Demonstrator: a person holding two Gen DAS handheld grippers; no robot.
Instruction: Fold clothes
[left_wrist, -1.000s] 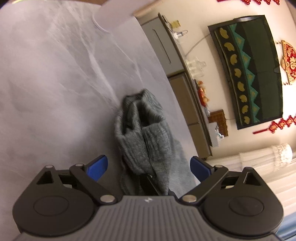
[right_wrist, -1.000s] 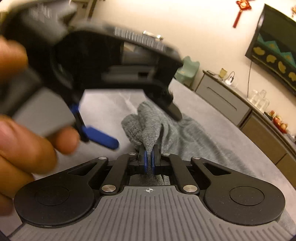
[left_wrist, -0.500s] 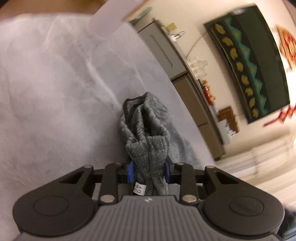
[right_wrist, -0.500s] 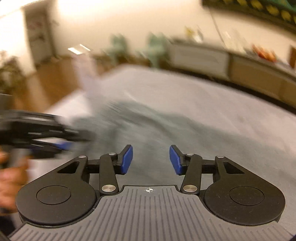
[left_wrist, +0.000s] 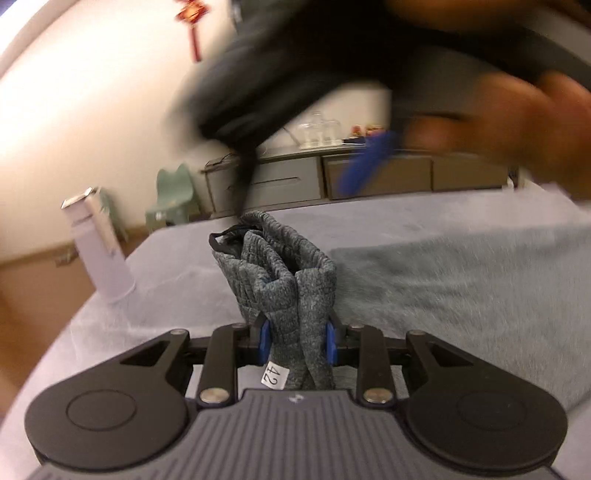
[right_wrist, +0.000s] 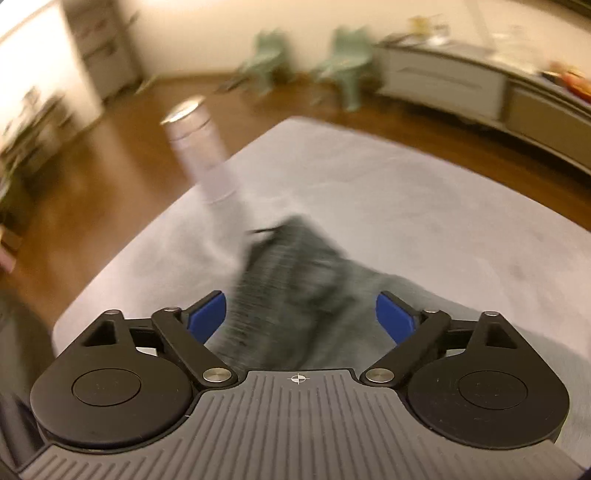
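A grey knit garment (left_wrist: 280, 269) lies on the grey cloth-covered surface (left_wrist: 424, 221). One end is bunched upright, and my left gripper (left_wrist: 297, 339) is shut on that bunch, with a white tag marked 42 beside the pads. The rest spreads flat to the right. My right gripper (right_wrist: 301, 317) hovers above the blurred garment (right_wrist: 295, 266). Its jaws are opening and the blue pads stand wide apart, touching no fabric. In the left wrist view the right gripper is a dark blur overhead, with a blue fingertip (left_wrist: 365, 166) and a person's hand (left_wrist: 517, 122) showing.
A white cylinder (left_wrist: 99, 251) stands near the surface's corner, also in the right wrist view (right_wrist: 203, 155). Past the edge lie a wooden floor (right_wrist: 110, 166), green chairs (right_wrist: 347, 48) and a low grey cabinet (left_wrist: 295, 181) along the wall.
My left gripper closed on the bunched end of the garment, then rolled and swung round with it. My right gripper let go of the fabric, opened wide and drew back above it.
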